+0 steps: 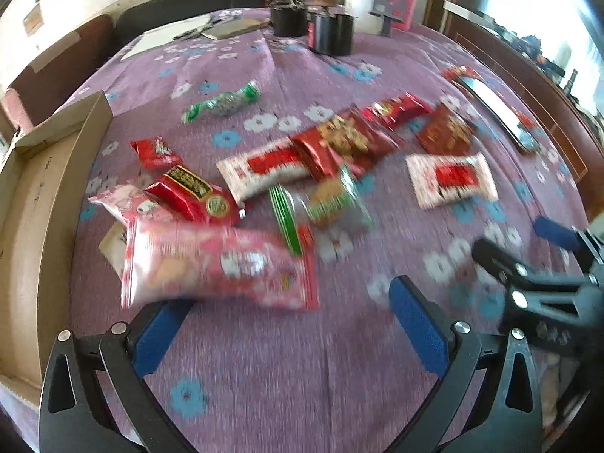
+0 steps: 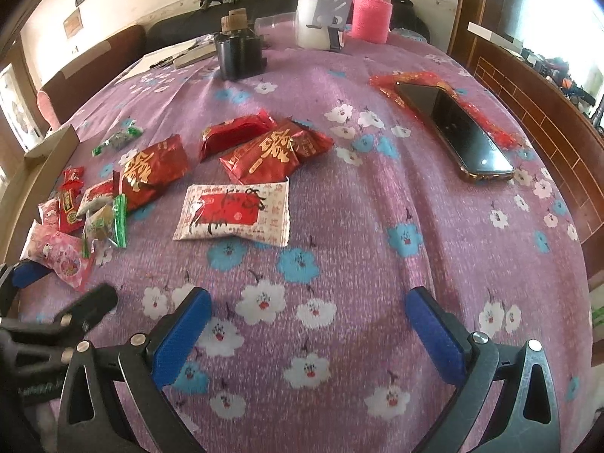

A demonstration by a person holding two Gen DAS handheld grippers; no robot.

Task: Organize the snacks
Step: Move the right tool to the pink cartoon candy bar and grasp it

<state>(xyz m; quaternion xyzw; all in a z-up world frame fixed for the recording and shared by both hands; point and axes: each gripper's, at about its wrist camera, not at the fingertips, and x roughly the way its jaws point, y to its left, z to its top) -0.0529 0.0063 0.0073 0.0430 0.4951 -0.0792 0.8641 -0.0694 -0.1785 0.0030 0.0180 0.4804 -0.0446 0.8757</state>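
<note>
Several snack packets lie scattered on the purple flowered tablecloth (image 1: 302,377). A pink packet (image 1: 219,264) lies just ahead of my left gripper (image 1: 290,321), which is open and empty. Behind it are red packets (image 1: 192,192), a green-edged clear packet (image 1: 321,204) and a white-and-red packet (image 1: 264,170). An open cardboard box (image 1: 34,226) stands at the left. My right gripper (image 2: 305,324) is open and empty above the cloth. A white-and-red packet (image 2: 234,211) lies ahead of it, with red packets (image 2: 260,154) beyond. The left gripper's fingers (image 2: 87,309) show at the lower left.
A phone (image 2: 453,128) lies on a red wrapper (image 2: 411,79) at the right. Black jars (image 2: 238,53), a white cup (image 2: 313,22) and a pink bottle (image 2: 372,11) stand at the back. A wooden bench edge (image 2: 547,120) runs along the right.
</note>
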